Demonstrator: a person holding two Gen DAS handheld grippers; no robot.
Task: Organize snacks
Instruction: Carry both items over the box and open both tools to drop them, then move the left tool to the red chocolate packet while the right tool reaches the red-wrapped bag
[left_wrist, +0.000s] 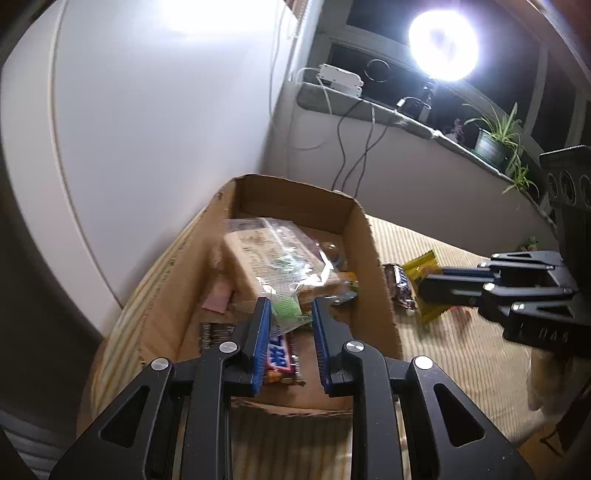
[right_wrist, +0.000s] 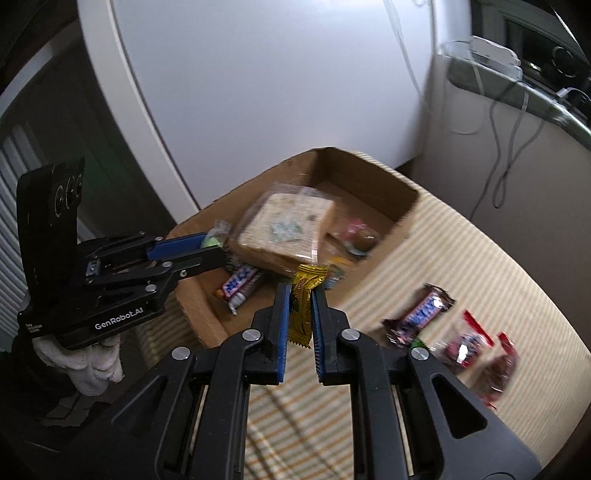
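Note:
An open cardboard box (left_wrist: 373, 240) (right_wrist: 369, 162) stands on a striped tablecloth (right_wrist: 443, 251). It holds a large pale pack in a clear bag (left_wrist: 273, 254) (right_wrist: 288, 229), a Snickers bar (left_wrist: 279, 356) (right_wrist: 240, 284) and smaller sweets. My left gripper (left_wrist: 289, 302) (right_wrist: 214, 247) hangs over the box, shut on a small green snack in clear wrap (left_wrist: 286, 314) (right_wrist: 211, 242). My right gripper (right_wrist: 301, 290) (left_wrist: 424, 284) is shut on a gold foil packet (right_wrist: 304, 299) (left_wrist: 421, 269) at the box's near right side.
On the cloth to the right of the box lie another Snickers bar (right_wrist: 421, 314) (left_wrist: 400, 286) and two red-wrapped packets (right_wrist: 465, 343) (right_wrist: 498, 373). A white wall rises behind the box. A windowsill with cables, a potted plant (left_wrist: 495, 140) and a bright lamp (left_wrist: 443, 44) runs at the back right.

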